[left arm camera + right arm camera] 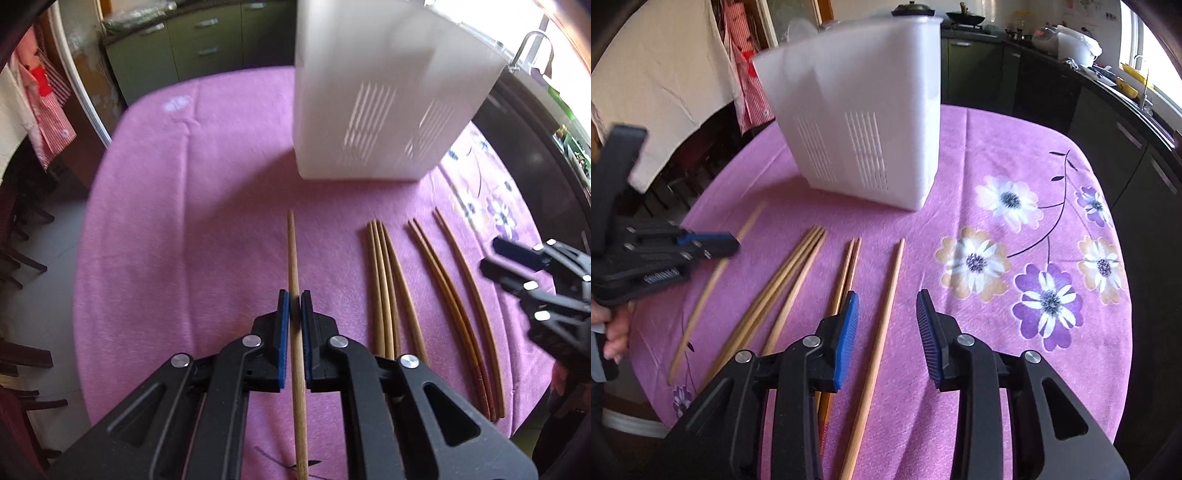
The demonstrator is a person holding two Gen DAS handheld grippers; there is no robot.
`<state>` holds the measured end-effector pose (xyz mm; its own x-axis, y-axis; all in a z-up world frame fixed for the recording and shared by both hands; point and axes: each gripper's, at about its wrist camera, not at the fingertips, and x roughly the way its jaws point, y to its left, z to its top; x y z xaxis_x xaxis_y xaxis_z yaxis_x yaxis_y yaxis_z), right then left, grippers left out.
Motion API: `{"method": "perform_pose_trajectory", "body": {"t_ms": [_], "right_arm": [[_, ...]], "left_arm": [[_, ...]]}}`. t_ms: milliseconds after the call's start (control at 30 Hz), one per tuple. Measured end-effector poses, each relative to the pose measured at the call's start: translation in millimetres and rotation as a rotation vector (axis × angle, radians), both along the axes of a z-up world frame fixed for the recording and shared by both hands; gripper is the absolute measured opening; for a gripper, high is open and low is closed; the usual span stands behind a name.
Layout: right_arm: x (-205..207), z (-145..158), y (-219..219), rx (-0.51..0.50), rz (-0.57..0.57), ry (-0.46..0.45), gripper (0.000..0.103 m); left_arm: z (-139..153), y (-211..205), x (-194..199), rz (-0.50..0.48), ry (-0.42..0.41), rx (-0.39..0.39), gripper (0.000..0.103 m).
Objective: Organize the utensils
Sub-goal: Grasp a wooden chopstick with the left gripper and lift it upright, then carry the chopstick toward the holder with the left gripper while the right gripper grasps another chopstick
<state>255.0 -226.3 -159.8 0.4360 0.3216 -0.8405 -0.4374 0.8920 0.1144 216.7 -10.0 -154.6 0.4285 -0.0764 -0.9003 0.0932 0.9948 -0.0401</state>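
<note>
L gripper [294, 295] pinching single chopstick [293, 251]; R gripper [887, 299] spread. Lift level, tip into white holder [369, 110] ahead.

Right gripper [888, 306] hangs with fingers spread above a lone chopstick [877, 350]; the white holder [864, 122] stands behind, seemingly empty.

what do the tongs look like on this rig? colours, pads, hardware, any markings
Both the left tongs and right tongs are matte black plastic linkages with triangular cut-outs and round silver pivot bolts. The fingers carry ribbed blue pads. In the right view, the left unit's side shows small pale lettering, too blurred to read. No cables visible. A bare hand holds the left unit.
</note>
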Motion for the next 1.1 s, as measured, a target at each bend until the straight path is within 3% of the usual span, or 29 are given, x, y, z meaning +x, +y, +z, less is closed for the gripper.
{"method": "perform_pose_trajectory", "body": {"t_ms": [300,700,867,1000,1067,1100], "right_arm": [[11,-20,14,-0.069,-0.005,0.041,0.032],[19,-25,28,-0.114,0.007,0.043,0.028],[23,-25,31,-0.122,0.015,0.047,0.026],[24,-24,32,-0.112,0.022,0.058,0.022],[25,-24,34,-0.107,0.028,0.062,0.016],[25,-24,33,-0.105,0.029,0.062,0.009]], "left_arm": [[43,3,-28,-0.018,-0.133,-0.038,0.006],[101,5,-71,-0.026,-0.334,-0.053,0.006],[110,6,-85,-0.028,-0.367,-0.049,0.006],[111,6,-89,-0.027,-0.381,-0.040,0.006],[112,7,-90,-0.027,-0.383,-0.044,0.006],[112,8,-91,-0.027,-0.383,-0.043,0.006]]}}
